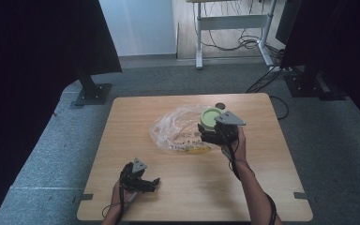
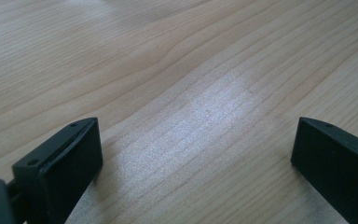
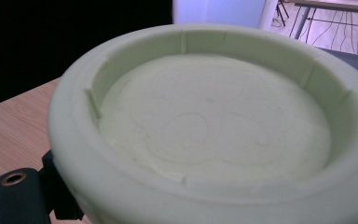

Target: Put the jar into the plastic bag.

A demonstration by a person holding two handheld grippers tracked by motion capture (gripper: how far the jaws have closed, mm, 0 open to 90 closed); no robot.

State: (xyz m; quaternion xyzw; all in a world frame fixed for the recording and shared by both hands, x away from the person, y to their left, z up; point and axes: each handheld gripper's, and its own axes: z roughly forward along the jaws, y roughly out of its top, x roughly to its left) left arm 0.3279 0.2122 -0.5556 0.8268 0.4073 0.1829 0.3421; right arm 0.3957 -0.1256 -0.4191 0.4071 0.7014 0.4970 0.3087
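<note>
A pale green round container (image 1: 209, 116) with a raised rim is up over the table's right middle, and my right gripper (image 1: 206, 128) is shut on it. In the right gripper view the green container (image 3: 214, 126) fills the frame, with one black jaw against its lower left side. A crumpled clear plastic bag (image 1: 174, 130) lies just left of it, with something yellow inside near its front edge. My left gripper (image 1: 153, 183) rests low over the table's front left, open, with nothing between its jaws. In the left gripper view, bare wood (image 2: 168, 56) lies ahead of the left gripper (image 2: 196, 140).
The wooden table (image 1: 122, 140) stands on grey carpet. A small dark round thing (image 1: 220, 105) lies near its far edge. A black stand base (image 1: 92, 93) is off the far left corner. A desk frame (image 1: 229, 28) and cables (image 1: 267, 79) are behind.
</note>
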